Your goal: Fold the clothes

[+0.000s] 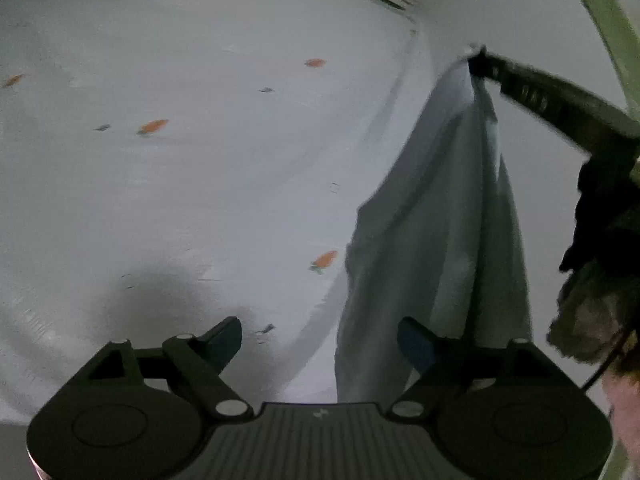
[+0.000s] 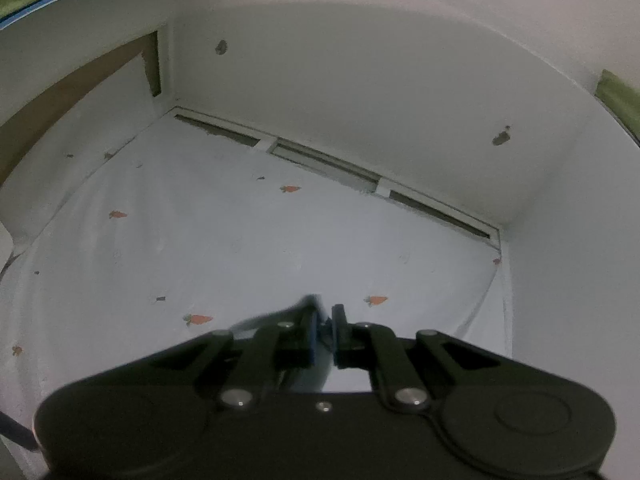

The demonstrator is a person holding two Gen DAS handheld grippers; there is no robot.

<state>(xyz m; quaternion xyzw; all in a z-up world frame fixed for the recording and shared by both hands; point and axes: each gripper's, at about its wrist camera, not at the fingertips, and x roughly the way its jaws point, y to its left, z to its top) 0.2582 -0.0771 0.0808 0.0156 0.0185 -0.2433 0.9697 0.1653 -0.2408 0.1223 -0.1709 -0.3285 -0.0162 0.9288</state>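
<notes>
A pale grey-blue garment (image 1: 436, 240) hangs in the air at the right of the left wrist view, pinched at its top corner by my right gripper (image 1: 478, 58). In the right wrist view that gripper (image 2: 326, 322) is shut on a fold of the same cloth (image 2: 308, 306), which drops out of sight below it. My left gripper (image 1: 320, 340) is open and empty, low over the bed sheet (image 1: 180, 184), just left of the hanging garment's lower edge.
The white sheet printed with small orange carrots (image 2: 200, 319) covers the bed. White walls (image 2: 360, 92) close it in at the back and right, with a slatted gap (image 2: 332, 166) along the far edge. The person's head (image 1: 600, 312) is at the right.
</notes>
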